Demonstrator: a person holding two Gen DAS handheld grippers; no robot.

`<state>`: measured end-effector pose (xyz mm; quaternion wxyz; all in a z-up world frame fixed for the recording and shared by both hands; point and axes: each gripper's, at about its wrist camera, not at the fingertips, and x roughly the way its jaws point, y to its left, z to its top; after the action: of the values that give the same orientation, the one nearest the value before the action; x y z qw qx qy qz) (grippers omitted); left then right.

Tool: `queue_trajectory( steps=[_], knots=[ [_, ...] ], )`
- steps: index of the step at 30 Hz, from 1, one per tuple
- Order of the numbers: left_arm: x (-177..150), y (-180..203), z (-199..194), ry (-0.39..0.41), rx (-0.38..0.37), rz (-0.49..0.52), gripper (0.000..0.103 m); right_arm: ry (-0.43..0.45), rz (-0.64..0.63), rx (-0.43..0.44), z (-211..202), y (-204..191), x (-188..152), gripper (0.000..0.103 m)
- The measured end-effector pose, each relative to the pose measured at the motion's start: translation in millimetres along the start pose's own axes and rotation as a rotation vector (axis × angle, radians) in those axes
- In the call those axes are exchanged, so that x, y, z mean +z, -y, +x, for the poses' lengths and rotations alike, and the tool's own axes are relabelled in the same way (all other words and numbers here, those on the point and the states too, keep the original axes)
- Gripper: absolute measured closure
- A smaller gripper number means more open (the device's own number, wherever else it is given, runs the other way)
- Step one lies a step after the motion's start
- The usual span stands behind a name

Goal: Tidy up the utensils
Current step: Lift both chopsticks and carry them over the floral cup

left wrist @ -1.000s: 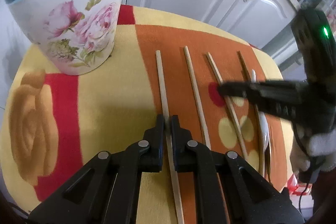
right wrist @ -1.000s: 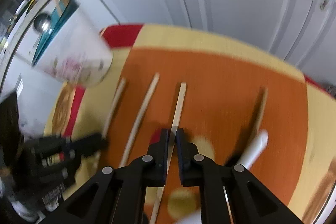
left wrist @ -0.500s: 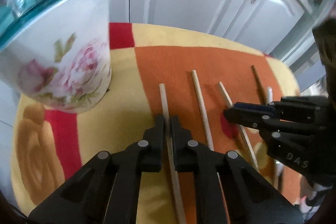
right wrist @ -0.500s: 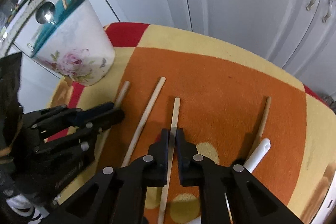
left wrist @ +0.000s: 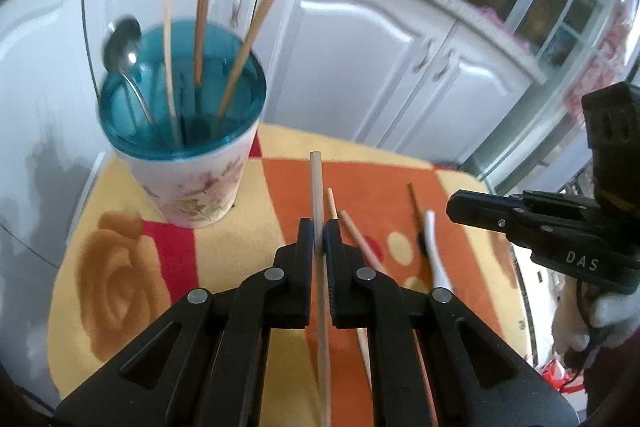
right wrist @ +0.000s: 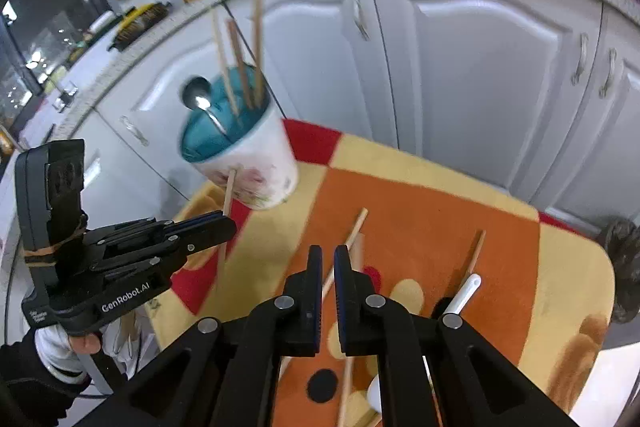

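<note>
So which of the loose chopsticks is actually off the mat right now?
The pale chopstick clamped in the left gripper, raised toward the cup. The other chopsticks lie flat on the mat.

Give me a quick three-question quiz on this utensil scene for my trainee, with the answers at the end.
1. True or false: the left tool is shut on a chopstick and holds it above the mat.
2. Which metal item stands in the cup? A) fork B) spoon C) knife
3. Fill in: ____ upright chopsticks already stand in the cup.

Key: 1 true; 2 B; 3 three.
</note>
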<state>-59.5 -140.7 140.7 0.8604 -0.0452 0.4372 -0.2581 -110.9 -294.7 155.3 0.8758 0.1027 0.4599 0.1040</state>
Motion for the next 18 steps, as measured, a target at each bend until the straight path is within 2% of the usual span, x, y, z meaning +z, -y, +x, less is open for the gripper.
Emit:
queue_trajectory(
  steps=[3,6,7,8,9,10,12,14,16,17,18],
  knots=[
    [-1.8,0.6,-15.4,0.019,-0.005,0.007,0.098,0.014,-0.035,-0.013,-9.9,-8.3,-0.1,0.098],
    [-4.7,3.4,-23.3,0.033,-0.006,0.001,0.098,-0.033,-0.049,-0.063,4.6,-6.6,-1.8,0.097],
    [-5.7,4.1,-26.6,0.039,-0.007,-0.002,0.098,-0.050,-0.049,-0.082,14.5,-3.1,-3.1,0.092],
    [-6.9,3.9,-30.0,0.044,-0.009,-0.004,0.098,-0.074,-0.052,-0.110,26.2,1.0,-5.6,0.077],
    [-8.0,4.7,-33.2,0.049,-0.011,-0.003,0.099,-0.106,-0.052,-0.142,40.5,5.4,-9.4,0.072],
    [-8.8,5.2,-36.1,0.054,-0.010,0.000,0.099,-0.132,-0.051,-0.148,51.6,8.8,-12.4,0.072],
    [-10.8,4.6,-41.2,0.060,-0.005,0.000,0.099,-0.187,-0.043,-0.152,81.8,15.1,-17.8,0.073],
    [-13.3,2.2,-45.1,0.063,-0.002,-0.005,0.099,-0.229,-0.029,-0.199,110.4,24.0,-21.5,0.091],
    [-14.3,-0.4,-51.4,0.071,0.002,-0.011,0.098,-0.186,-0.011,-0.194,112.9,28.2,-19.5,0.097],
    [-14.9,-2.2,-54.3,0.074,0.004,-0.013,0.098,-0.215,0.024,-0.169,112.5,32.3,-17.4,0.097],
    [-15.6,-4.0,-56.6,0.078,0.006,-0.015,0.098,-0.206,0.037,-0.141,107.0,32.8,-16.0,0.097]
  ],
)
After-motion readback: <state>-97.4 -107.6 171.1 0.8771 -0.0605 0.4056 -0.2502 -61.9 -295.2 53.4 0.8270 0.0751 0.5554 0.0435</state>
